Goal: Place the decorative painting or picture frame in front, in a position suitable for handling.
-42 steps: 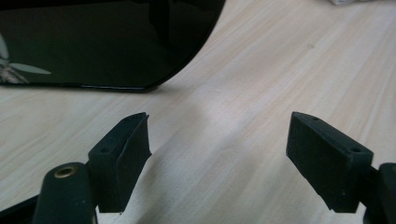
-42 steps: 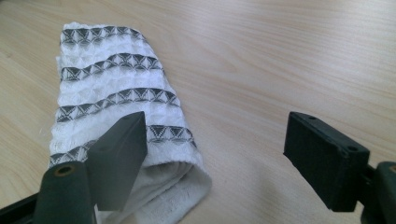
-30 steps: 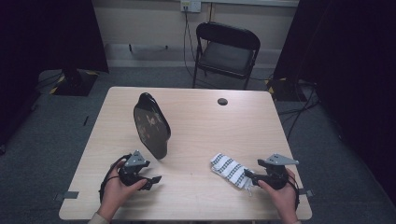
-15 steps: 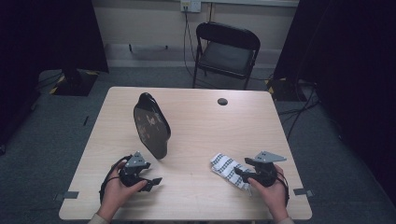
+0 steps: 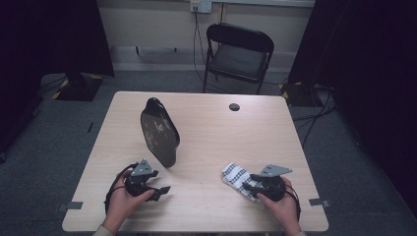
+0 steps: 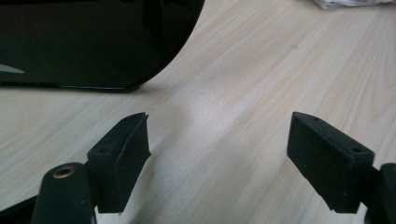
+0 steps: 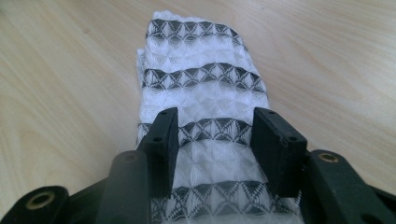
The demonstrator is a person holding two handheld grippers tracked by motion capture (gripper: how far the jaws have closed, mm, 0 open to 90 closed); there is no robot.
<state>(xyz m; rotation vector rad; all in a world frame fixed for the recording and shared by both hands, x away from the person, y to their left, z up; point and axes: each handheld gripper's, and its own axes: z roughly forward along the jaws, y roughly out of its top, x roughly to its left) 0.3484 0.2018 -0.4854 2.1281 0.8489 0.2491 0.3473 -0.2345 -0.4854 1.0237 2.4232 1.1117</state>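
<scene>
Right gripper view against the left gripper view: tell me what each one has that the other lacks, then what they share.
The right gripper view alone gives the cloth's black-and-white woven bands close up, lying between the right gripper's jaws, which have just been closing and do not yet pinch it. The left gripper view alone has the glossy black curved object and the left gripper's wide-open jaws over bare wood. Shared: the light wooden table; the cloth's edge also reaches the left gripper view's top right corner.
</scene>
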